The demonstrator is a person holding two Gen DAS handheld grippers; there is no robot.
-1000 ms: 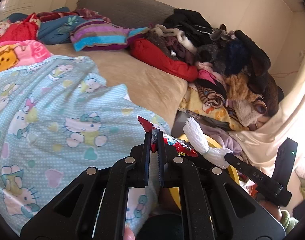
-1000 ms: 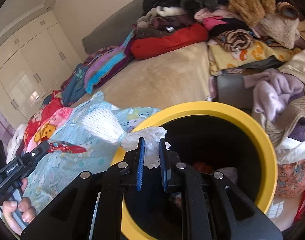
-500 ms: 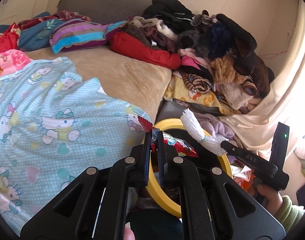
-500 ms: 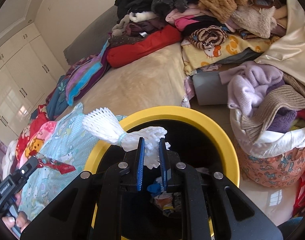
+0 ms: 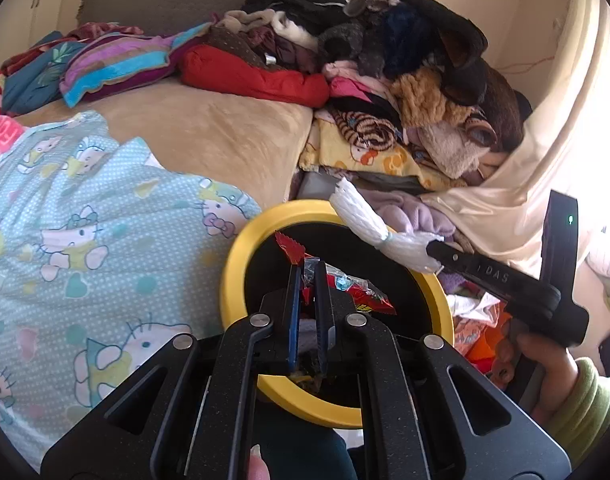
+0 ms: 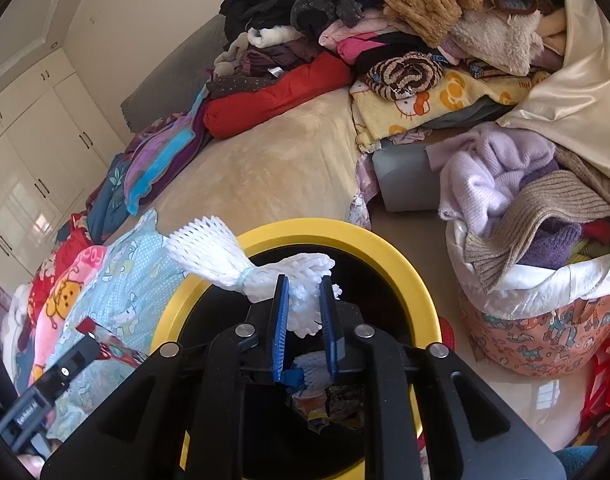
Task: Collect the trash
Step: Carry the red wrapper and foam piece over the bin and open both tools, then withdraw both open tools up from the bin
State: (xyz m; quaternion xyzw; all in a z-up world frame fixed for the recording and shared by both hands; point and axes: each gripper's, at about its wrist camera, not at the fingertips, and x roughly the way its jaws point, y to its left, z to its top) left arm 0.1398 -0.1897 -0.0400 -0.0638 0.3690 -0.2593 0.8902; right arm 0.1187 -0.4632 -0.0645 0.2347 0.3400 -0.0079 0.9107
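Hovering over the yellow-rimmed bin [image 6: 385, 248], both grippers carry one piece of trash each. Right gripper [image 6: 303, 300] has the white foam net [image 6: 241, 264] between its pads; jaws look slightly parted but the net's bunched end still sits pinched there, so it counts as gripped. The net's long axis runs sideways, flared end sticking out to the left past the bin rim, knotted end over the black opening. Left gripper [image 5: 308, 280] is clamped tight on a red snack wrapper [image 5: 357, 294], w/ the wrapper tail hanging to the right, over the bin mouth.

Key relation: bin opening lies directly below and just ahead of both sets of pads, so the drop is straight down. Right gripper looks nearer the centre of the opening; left is closer to the near rim, judging by the left wrist view.

Count: 2 grippers, 2 held trash items, 1 bin, w/ some scraps already inside; exact no. unclear.
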